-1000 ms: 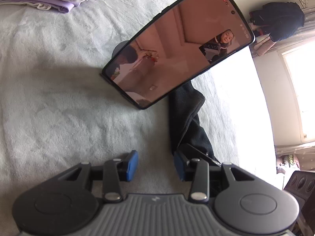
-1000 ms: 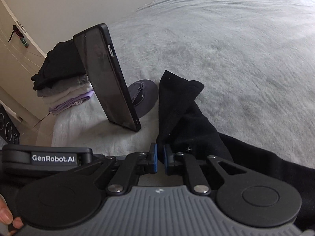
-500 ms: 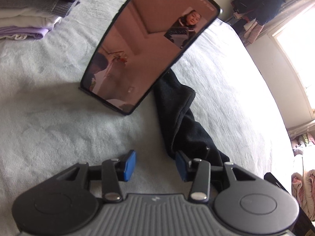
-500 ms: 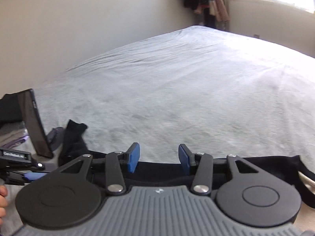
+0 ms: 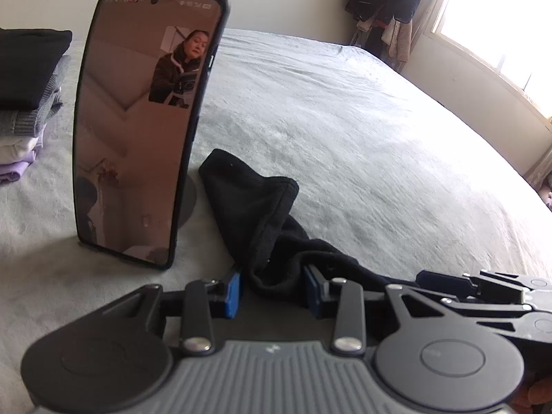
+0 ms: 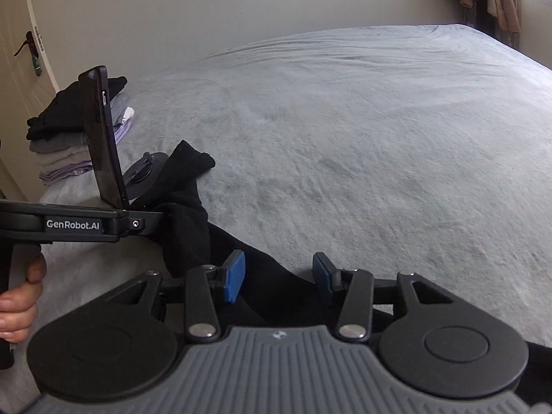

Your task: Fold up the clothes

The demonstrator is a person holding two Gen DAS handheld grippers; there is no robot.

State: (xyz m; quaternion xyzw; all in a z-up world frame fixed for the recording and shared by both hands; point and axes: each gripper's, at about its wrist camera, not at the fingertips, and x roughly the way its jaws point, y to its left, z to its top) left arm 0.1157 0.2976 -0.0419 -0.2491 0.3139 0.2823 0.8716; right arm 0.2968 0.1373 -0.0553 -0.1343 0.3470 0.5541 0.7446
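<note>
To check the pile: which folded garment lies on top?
The black garment tops the stack; grey, white and lilac pieces lie under it.

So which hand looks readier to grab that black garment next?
Probably the left: the left gripper already has a bunched fold of the black garment between its fingers. The right gripper stands open over flatter cloth.

Grey-covered bed [image 6: 362, 145], beige wall [image 6: 207, 3], bright window [image 5: 496, 24], door [image 6: 20, 55].
</note>
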